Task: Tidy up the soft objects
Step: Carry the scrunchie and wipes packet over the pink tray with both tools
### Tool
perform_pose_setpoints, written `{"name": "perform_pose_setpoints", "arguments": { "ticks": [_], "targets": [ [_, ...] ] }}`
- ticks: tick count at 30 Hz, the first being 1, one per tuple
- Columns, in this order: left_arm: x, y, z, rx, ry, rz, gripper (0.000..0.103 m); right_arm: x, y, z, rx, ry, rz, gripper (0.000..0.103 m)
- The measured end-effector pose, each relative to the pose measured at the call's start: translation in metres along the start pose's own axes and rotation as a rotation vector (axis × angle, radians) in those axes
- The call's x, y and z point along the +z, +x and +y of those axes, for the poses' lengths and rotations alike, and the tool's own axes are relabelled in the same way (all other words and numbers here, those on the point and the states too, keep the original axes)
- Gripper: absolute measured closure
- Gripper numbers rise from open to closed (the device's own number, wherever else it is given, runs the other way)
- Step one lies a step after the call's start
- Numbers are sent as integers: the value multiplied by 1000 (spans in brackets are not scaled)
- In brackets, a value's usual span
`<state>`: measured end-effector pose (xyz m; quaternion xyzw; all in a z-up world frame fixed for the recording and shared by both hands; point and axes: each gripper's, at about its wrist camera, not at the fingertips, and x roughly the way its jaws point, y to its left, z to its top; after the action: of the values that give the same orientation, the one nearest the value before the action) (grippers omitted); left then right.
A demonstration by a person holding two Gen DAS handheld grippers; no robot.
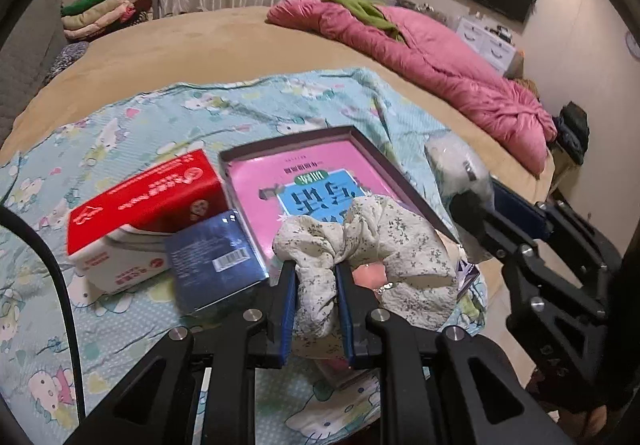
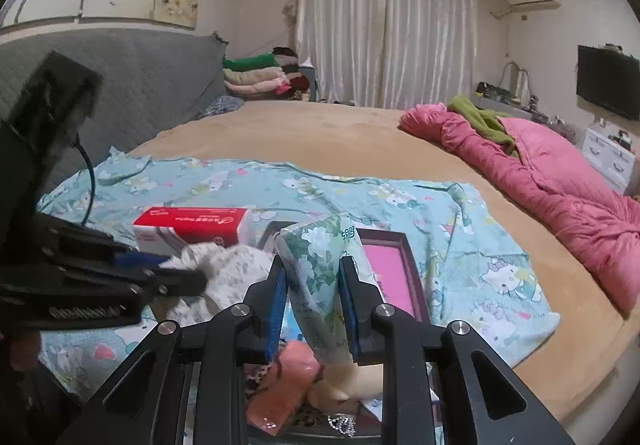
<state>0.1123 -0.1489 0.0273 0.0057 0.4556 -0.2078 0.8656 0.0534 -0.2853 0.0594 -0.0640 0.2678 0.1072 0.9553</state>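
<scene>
Lower centre, left wrist view: left gripper [image 1: 316, 269] pinches floral scrunchie [image 1: 372, 245], which drapes rightward over the tray's [image 1: 404, 181] near edge. Centre, right wrist view: right gripper [image 2: 314, 273] clamps upright tissue pack [image 2: 320, 269], tray just behind.

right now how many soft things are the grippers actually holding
2: a floral cloth scrunchie pinched in the left gripper over the box's near end, and a floral tissue pack in the right gripper.
</scene>
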Motion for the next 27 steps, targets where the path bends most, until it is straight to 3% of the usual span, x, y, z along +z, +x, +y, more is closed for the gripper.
{"name": "perform_pose_setpoints", "arguments": {
  "ticks": [14, 27],
  "targets": [
    [6, 43, -18, 51, 49, 54, 84, -12, 10, -13, 2, 41, 44, 77],
    [6, 74, -13, 47, 45, 102, 84, -20, 29, -14, 56, 90, 131, 77]
  ]
}}
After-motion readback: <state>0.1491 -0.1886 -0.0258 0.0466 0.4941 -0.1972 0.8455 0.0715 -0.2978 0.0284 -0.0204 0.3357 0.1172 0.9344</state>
